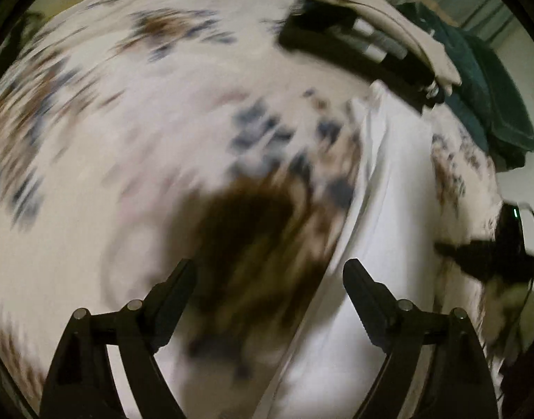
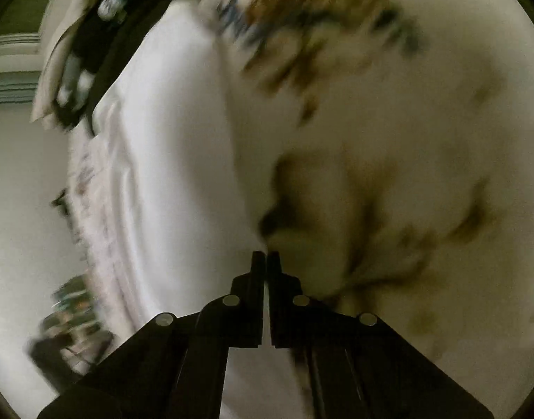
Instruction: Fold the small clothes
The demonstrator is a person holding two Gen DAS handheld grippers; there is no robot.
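Left gripper wide apart, empty, over patterned bedsheet. Right gripper pinched closed; nothing visibly caught. White garment lies flat beside; dark folded clothes pile behind. Heavy blur.

Both wrist cams look steeply down, close over the patterned bedspread, own fingers at bottom of frame, heavy blur. Shared: white cloth, right of frame in left view, left-centre in right view.

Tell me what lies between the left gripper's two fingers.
Nothing is held there. In the left wrist view the left gripper stands open over the patterned bed cover, with the white garment just right of the gap.
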